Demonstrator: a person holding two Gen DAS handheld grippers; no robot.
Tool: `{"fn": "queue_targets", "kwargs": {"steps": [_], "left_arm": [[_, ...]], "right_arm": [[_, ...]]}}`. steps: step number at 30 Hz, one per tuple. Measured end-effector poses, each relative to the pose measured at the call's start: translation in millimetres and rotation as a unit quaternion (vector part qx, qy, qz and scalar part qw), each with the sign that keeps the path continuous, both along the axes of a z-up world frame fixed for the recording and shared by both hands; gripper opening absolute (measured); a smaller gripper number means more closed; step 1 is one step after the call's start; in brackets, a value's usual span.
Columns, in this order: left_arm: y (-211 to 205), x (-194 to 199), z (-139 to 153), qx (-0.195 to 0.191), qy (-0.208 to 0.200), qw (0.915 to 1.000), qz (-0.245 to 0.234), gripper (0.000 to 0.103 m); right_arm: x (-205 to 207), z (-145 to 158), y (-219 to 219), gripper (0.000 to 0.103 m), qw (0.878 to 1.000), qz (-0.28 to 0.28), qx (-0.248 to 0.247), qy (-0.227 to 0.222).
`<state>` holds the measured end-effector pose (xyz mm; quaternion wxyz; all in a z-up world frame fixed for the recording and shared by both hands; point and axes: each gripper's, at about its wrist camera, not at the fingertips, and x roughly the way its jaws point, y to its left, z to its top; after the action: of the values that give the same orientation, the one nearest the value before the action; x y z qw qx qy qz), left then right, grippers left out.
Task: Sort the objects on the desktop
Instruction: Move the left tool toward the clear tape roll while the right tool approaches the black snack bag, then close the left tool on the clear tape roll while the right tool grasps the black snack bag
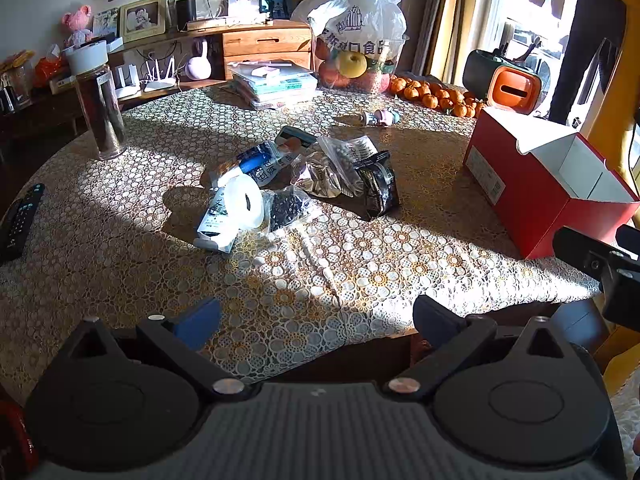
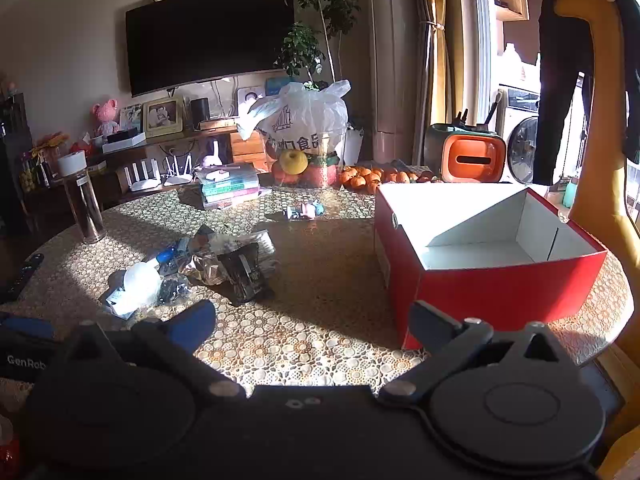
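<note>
A heap of small packets lies mid-table: a white tape roll (image 1: 244,200) (image 2: 141,280), a blue-and-white packet (image 1: 256,162), clear bags (image 1: 348,156) and a black packet (image 1: 378,188) (image 2: 244,276). An open red box (image 1: 548,184) (image 2: 492,264) with a white inside stands on the right. My left gripper (image 1: 316,320) hangs open over the near table edge, well short of the heap, with nothing between its fingers. My right gripper (image 2: 312,322) is open too, between the heap and the red box, holding nothing. The right gripper's black body (image 1: 608,264) shows at the right edge of the left wrist view.
A tall dark jar (image 1: 98,108) with a white lid stands at the left, a remote (image 1: 20,216) at the left edge. Farther back are stacked books (image 1: 276,84), a bag of fruit (image 1: 356,48), tangerines (image 1: 436,96), a small toy (image 1: 380,118) and an orange-and-green tissue box (image 2: 470,156).
</note>
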<state>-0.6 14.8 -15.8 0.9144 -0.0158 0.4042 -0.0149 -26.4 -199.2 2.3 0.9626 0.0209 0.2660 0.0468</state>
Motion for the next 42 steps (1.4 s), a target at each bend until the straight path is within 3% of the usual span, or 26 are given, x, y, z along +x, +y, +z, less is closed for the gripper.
{"fn": "queue_targets", "kwargs": {"steps": [9,16,19,31,42], "left_arm": [[15.4,12.1,-5.1,-0.022,-0.007,0.9997,0.011,0.103],[31.6,32.7,-18.9,-0.007,-0.002,0.9989,0.046,0.103],[38.5,44.0,-27.8,-0.004,-0.002,0.9987,0.051,0.103],[78.6,94.7,-54.7,-0.004,-0.009,0.9962,0.086,0.102],[71.8,116.5,-52.3,-0.011,-0.04,0.9979,0.049,0.097]], "right_arm": [[19.1,-0.7,10.0,0.103,0.999,0.041,-0.006,-0.016],[47.9,-7.1,21.4,0.101,0.998,0.058,-0.017,-0.012],[64.0,-15.7,30.0,0.091,0.997,0.072,-0.036,-0.005],[124.9,-52.1,52.6,0.081,0.992,0.11,-0.063,0.028],[161.3,-77.5,69.6,0.068,0.988,0.125,-0.068,0.056]]}}
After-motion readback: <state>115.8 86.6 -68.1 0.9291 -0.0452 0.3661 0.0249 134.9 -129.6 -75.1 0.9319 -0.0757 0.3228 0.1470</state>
